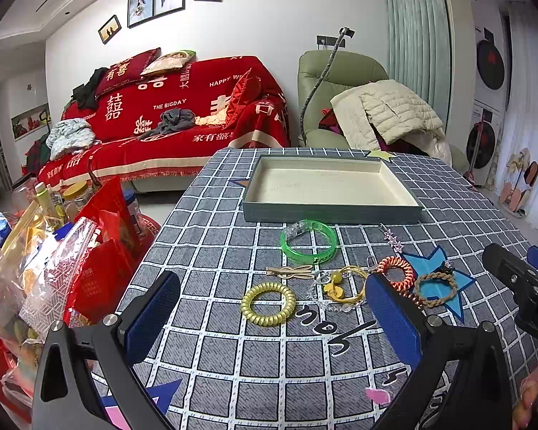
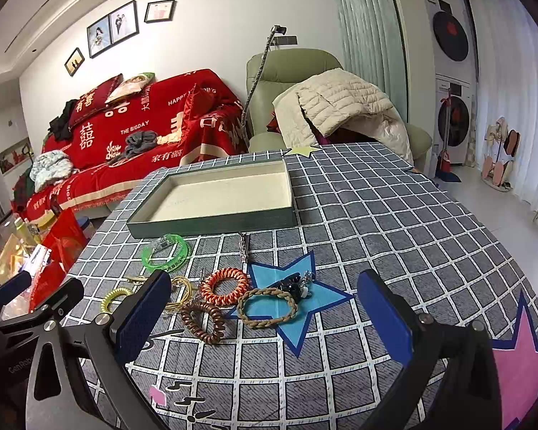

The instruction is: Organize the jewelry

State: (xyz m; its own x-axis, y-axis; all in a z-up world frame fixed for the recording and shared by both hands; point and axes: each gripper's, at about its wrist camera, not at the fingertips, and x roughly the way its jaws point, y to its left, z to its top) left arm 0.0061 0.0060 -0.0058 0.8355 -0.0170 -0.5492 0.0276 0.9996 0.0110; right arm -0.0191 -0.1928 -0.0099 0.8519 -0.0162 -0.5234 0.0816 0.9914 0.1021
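While hovering, both tongs (image 1: 272, 319) (image 2: 265, 319) gape, seemingly above the hair ties (image 2: 267, 304).

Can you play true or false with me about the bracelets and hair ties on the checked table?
1. The shallow grey-green tray with the cream lining has nothing in it. True.
2. The clear green plastic bangle lies inside the tray. False: it lies on the tablecloth just in front of the tray.
3. The left gripper is shut on the yellow spiral hair tie. False: its jaws are wide open and the tie lies loose on the cloth.
4. The tan braided hair tie lies on a blue star. True.
5. The right gripper is open and holds nothing. True.
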